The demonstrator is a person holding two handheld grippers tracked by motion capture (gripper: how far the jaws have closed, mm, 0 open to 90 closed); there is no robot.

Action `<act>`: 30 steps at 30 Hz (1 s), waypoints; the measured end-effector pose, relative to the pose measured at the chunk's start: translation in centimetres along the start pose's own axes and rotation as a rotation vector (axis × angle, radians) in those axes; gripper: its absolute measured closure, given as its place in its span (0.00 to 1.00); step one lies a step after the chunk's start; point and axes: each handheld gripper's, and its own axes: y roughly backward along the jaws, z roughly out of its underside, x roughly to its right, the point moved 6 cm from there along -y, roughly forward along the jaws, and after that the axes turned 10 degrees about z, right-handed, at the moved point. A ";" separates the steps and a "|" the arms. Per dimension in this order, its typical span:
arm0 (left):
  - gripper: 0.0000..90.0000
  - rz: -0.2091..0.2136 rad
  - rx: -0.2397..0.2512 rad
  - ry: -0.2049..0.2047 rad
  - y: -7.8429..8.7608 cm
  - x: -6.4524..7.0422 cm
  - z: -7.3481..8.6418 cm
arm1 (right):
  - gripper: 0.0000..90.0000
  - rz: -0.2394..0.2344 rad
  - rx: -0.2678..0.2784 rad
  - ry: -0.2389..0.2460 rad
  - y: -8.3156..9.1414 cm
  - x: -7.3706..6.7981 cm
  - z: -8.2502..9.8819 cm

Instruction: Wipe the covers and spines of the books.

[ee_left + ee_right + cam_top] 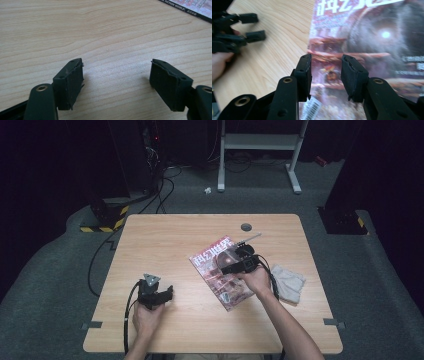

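Two gripper views catch what the high view blurs: right gripper [325,75] half-open, empty over the magazine [372,45], left gripper [116,82] wide, empty above the table [100,30].

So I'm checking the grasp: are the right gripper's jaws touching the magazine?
Cannot tell. In the right gripper view the right gripper stands open over the magazine, nothing between its jaws; whether the tips rest on the cover isn't plain.

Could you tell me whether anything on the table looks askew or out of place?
The magazine lies skewed, its edges at an angle to the table edges. The crumpled cloth sits bunched at the right. Nothing looks spilled or damaged.
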 end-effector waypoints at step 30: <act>0.35 0.277 -0.105 -0.022 -2.7 12.6 -4.2 | 0.73 0.310 0.066 0.025 2.0 8.8 6.3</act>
